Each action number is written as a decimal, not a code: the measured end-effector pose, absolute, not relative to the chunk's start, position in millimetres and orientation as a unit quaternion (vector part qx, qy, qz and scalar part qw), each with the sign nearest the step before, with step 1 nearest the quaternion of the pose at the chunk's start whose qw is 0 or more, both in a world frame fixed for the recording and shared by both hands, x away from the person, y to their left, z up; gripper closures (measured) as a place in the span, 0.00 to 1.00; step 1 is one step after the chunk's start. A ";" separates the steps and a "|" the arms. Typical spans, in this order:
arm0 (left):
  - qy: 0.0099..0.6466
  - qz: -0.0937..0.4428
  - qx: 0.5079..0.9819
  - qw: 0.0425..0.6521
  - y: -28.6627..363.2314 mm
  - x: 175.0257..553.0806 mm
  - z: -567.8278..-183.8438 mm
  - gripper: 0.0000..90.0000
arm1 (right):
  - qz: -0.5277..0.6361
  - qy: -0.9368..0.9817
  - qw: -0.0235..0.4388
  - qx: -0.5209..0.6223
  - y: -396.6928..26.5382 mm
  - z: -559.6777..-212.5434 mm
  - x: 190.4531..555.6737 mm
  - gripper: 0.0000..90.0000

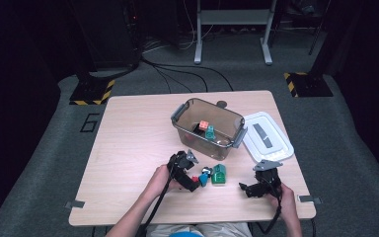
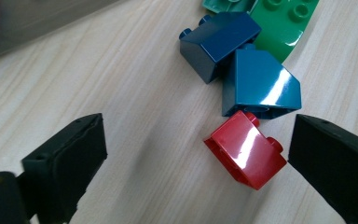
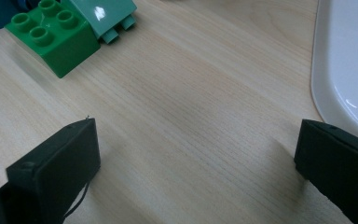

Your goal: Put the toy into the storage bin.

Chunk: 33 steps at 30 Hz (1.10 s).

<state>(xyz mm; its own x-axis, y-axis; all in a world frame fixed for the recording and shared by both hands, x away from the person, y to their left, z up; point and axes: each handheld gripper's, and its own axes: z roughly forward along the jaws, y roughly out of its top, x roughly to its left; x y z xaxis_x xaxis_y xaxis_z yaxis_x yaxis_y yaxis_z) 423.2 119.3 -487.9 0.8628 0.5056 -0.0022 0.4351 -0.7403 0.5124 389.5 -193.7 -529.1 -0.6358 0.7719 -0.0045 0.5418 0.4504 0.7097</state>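
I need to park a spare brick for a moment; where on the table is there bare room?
The table is bare across its left half, from the bin to the left edge. Bare wood also lies between the right gripper jaws, beside the white lid. It is crowded by the left gripper, where red brick, blue bricks and green bricks cluster.

The red sloped brick (image 2: pixel 245 150) is small and glossy; it lies tipped on its side on the wooden table, with two studs pointing out sideways. It sits just beside the right-hand jaw in the left gripper view. Its upper end touches a teal sloped brick (image 2: pixel 260 84).
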 end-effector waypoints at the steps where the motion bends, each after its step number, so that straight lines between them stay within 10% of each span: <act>1: 0.251 0.068 0.931 0.258 118.5 422.2 -489.6 0.07 | 0.347 0.835 0.166 0.393 -193.7 -529.1 389.5 0.00; 18: 0.240 0.085 0.929 0.267 126.9 416.7 -499.2 0.72 | 0.347 0.835 0.166 0.393 -193.6 -529.1 389.5 0.00; 33: 0.250 0.088 0.925 0.274 137.6 419.4 -493.4 0.74 | 0.346 0.835 0.166 0.393 -193.8 -529.1 389.6 0.00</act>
<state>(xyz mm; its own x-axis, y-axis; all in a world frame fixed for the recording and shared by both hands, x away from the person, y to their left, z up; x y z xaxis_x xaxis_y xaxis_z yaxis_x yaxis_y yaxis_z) 419.4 137.6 -493.4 0.8598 0.5100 0.0267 0.4133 -0.7256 0.5502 389.6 -193.8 -529.1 -0.6357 0.7719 -0.0058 0.5413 0.4511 0.7095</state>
